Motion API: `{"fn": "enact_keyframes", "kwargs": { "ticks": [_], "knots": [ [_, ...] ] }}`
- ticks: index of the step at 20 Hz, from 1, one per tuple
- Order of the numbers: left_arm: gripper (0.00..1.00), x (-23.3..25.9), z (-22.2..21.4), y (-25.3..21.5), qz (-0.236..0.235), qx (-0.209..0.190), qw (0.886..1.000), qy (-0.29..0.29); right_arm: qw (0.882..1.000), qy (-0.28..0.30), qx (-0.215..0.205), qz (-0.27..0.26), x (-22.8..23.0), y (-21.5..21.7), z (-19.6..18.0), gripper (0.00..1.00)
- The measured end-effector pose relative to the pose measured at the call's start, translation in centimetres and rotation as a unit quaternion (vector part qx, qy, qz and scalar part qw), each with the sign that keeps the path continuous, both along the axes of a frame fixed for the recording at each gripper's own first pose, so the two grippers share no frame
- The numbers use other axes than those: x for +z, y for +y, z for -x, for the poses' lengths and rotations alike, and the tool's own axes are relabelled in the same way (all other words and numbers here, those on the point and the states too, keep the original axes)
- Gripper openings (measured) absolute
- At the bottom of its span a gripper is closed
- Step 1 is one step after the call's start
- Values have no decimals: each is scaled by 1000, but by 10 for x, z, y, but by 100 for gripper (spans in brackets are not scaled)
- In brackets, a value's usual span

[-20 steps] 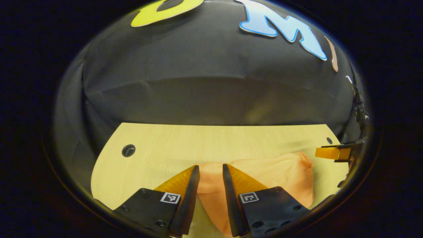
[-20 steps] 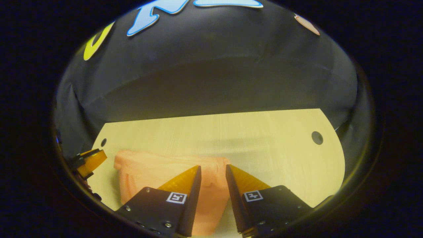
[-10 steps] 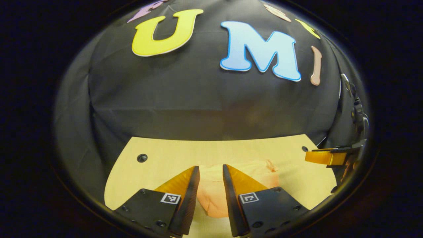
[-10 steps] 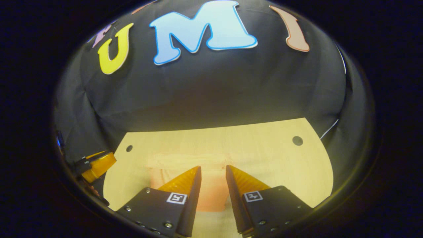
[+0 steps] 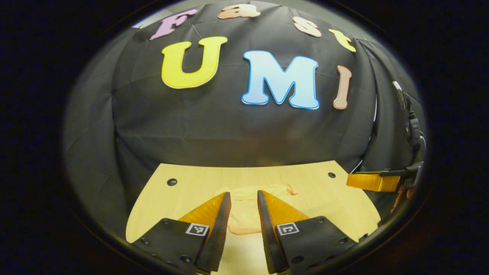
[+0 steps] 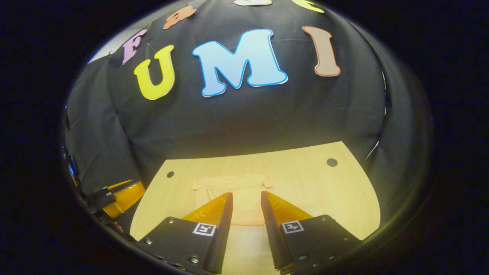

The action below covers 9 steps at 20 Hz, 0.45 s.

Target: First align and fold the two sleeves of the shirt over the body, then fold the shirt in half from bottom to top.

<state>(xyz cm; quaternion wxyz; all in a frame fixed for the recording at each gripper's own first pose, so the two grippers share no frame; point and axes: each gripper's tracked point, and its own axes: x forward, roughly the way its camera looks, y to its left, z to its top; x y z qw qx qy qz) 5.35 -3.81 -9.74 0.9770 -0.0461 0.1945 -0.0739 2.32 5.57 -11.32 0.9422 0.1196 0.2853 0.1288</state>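
A folded peach-orange shirt [image 5: 244, 214] lies flat on the light wooden table [image 5: 183, 191]; in the right gripper view the shirt [image 6: 237, 191] sits mid-table. My left gripper [image 5: 244, 196] hangs above and nearer than the shirt, open, nothing between its fingers. The right gripper [image 6: 246, 196] is likewise open and empty, raised off the cloth. In the left gripper view the right gripper's fingers [image 5: 372, 181] show at the right edge. The left gripper's fingers [image 6: 122, 193] appear at the left edge of the right gripper view.
The table [image 6: 305, 183] has small round holes near its far corners, one hole [image 5: 172, 181] at the left and one hole [image 6: 331, 162] at the right. The black cloth wall [image 5: 229, 126] stands right behind the table's far edge.
Both grippers have pulled back and up from the shirt, which now looks smaller and farther off. More of the wall has come into view. Both stay open.
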Motion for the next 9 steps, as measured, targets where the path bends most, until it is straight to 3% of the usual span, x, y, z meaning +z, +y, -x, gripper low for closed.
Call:
{"fn": "enact_keyframes", "kwargs": {
  "ticks": [9],
  "knots": [
    [46, 6, 65, -5, 7, -9, 1000, -20, 1000, -27, 2, -3, 7, 5, 57, 48]
  ]
}}
